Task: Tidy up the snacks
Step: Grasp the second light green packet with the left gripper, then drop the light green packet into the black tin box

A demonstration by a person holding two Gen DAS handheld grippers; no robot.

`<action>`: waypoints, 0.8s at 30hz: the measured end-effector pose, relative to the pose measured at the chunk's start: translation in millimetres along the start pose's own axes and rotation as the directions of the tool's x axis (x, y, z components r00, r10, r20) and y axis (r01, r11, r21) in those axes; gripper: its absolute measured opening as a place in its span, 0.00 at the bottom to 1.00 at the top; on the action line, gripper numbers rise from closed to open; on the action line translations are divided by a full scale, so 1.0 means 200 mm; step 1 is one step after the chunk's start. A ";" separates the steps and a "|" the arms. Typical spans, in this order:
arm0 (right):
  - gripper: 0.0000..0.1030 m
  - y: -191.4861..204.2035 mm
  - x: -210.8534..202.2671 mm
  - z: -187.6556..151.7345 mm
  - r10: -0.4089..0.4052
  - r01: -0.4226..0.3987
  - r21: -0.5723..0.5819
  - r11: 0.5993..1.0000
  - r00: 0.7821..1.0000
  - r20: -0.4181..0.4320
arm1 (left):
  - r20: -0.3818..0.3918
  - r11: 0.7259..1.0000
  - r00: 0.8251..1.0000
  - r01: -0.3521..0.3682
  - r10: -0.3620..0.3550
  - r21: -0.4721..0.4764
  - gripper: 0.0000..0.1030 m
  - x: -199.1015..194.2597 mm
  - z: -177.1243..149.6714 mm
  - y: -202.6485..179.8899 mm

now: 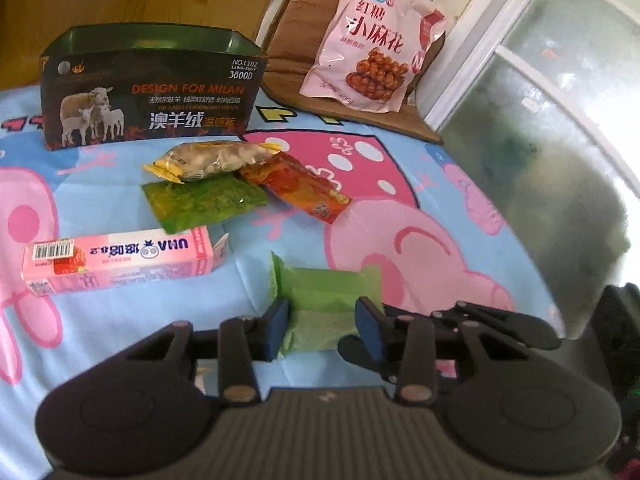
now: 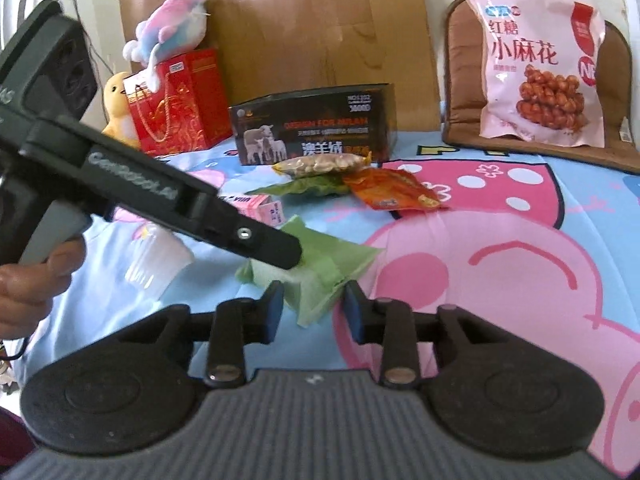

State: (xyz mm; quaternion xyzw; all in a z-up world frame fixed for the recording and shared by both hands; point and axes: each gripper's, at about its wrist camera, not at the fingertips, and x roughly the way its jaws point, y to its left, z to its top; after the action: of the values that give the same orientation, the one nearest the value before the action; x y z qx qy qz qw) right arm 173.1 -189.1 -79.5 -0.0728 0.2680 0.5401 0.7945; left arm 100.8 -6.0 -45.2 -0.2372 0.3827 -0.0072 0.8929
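Dark open-topped box point(image 1: 148, 92) with contents hidden, both grippers' fingers spread around green packet point(image 1: 328, 300), neither gripping.

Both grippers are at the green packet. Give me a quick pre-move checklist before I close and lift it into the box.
1. Green packet between left gripper fingers: ok.
2. Left gripper open: ok.
3. Right gripper open, straddling the same packet's corner: ok.
4. Grippers apart from each other: not ok, the left one lies across the packet just ahead of the right one's fingers.
5. Box open on top: ok; whether it has room, cannot tell.
6. Path to box: not ok, the pile of three packets and pink box lie between.
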 end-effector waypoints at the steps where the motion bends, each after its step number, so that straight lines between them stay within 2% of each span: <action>1: 0.34 -0.01 0.00 0.01 0.002 -0.002 0.011 1.000 1.000 0.001 | 0.004 1.000 1.000 0.014 -0.014 -0.010 0.35 -0.01 0.01 0.01; 5: 0.34 -0.02 -0.05 0.08 0.030 -0.032 0.054 0.998 0.998 0.048 | 0.066 0.999 0.997 0.052 -0.051 -0.012 0.35 -0.10 0.07 0.01; 8: 0.34 0.00 -0.06 0.18 0.031 -0.034 0.025 0.999 0.994 0.106 | 0.142 0.999 0.989 0.036 -0.038 0.017 0.35 -0.20 0.17 -0.01; 12: 0.34 0.04 0.01 0.37 0.030 -0.022 -0.045 0.999 0.983 0.182 | 0.245 1.000 0.970 -0.007 0.002 0.022 0.35 -0.30 0.33 0.04; 17: 0.34 0.07 0.27 0.63 0.050 -0.026 -0.098 0.995 0.967 0.250 | 0.347 0.994 0.931 -0.106 0.114 -0.040 0.35 -0.33 0.56 0.24; 22: 0.35 0.13 0.68 0.81 0.069 -0.050 -0.099 0.994 0.978 0.195 | 0.328 0.967 0.913 -0.198 0.242 -0.161 0.35 -0.22 0.74 0.51; 24: 0.40 0.15 0.81 0.85 0.075 -0.060 -0.093 0.994 0.985 0.158 | 0.308 0.955 0.912 -0.212 0.269 -0.206 0.35 -0.17 0.77 0.59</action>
State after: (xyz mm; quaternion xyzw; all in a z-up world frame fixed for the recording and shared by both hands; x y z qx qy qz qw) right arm 250.2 24.4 -12.2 -0.0546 0.1811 0.5822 0.7908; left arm 161.6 169.6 18.5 -0.2607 0.2518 0.1755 0.9153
